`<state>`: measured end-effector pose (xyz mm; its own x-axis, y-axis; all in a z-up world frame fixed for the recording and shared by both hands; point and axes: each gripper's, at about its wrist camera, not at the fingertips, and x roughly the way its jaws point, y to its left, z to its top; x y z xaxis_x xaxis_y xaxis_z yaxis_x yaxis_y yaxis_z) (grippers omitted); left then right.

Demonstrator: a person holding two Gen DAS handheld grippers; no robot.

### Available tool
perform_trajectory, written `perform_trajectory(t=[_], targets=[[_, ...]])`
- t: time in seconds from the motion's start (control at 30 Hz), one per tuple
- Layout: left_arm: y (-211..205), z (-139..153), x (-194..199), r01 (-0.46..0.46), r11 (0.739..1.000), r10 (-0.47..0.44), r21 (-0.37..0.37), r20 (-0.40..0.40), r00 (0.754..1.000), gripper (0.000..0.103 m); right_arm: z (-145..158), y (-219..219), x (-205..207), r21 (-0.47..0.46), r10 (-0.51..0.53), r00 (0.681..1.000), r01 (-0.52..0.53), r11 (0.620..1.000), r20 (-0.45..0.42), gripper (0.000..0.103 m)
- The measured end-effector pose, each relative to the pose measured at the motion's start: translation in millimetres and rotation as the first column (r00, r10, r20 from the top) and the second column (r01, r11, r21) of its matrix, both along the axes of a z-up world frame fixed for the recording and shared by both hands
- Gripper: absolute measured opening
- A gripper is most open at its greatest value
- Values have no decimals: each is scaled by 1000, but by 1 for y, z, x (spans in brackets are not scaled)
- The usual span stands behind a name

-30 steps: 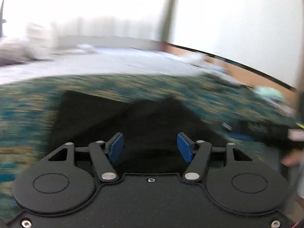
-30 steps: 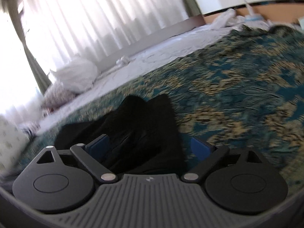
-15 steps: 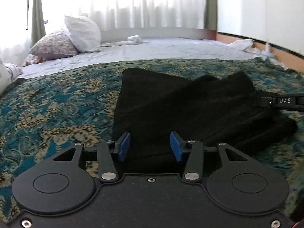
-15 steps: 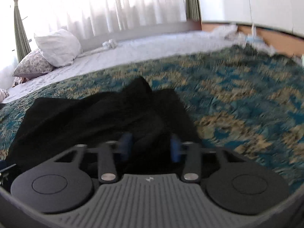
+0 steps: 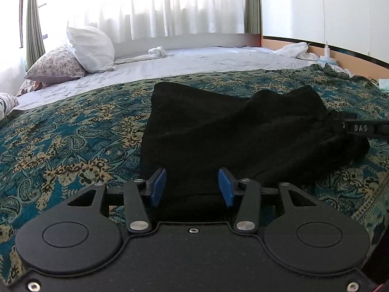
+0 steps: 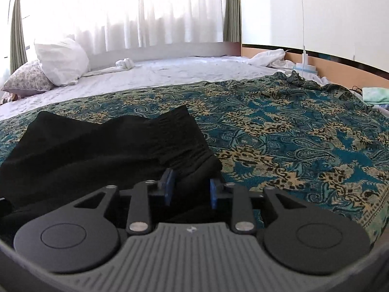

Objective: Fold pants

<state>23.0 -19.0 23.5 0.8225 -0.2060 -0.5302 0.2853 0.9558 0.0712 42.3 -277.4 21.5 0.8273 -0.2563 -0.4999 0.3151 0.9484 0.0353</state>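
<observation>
— What have you got on the left?

— My left claw [image 5: 192,186] sits low over the near edge of the pants [image 5: 231,131]. Its jaws have just been closing, but the blue pads [image 5: 158,187] stand apart, with black cloth lying in the gap. I see no pinch, so I call it released.

— Where are the pants?

— On the bed, on the patterned spread [image 5: 60,146]. They lie as a dark, rumpled heap, wider at the near side. The far edge rises into two soft peaks. Behind them is the bare white sheet [image 5: 206,60], with a white pillow [image 5: 90,48] far left against the curtains.

— And the right side?

— In the left view, a black finger of my right claw [image 6: 190,189] reaches in from the right edge, at the right end of the pants. In its own view, the jaws have just been opening. Its pads are apart, a fold of the cloth between them. It has let go, as far as I can see.

— Anything beyond it?

— Only spread to the right of the pants, and a crumpled white cloth [image 6: 267,58] at the far wall.
</observation>
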Motion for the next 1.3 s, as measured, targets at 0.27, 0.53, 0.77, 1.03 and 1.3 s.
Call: perform_trajectory(t=[0.27,0.53,0.77,1.03,1.3], targets=[[15,7,-8,56,995,-61,-81,-54,997,46,30,37,-13,-140,29,993,-13,990,113,83],[94,43,-7,-51,958,29,-283,-80,996,45,14,144,-5,-116,448,891,-439,891,75,83],[114,49,74,-39,949,-20,-312,-185,983,69,-12,195,15,-81,480,877,-480,873,-18,84],[58,11,173,-10,921,-156,-389,-393,906,74,-18,188,13,-63,480,877,-479,876,12,85],[35,6,217,-21,962,-81,-273,-357,931,33,-20,183,12,-30,488,872,-487,873,30,85]])
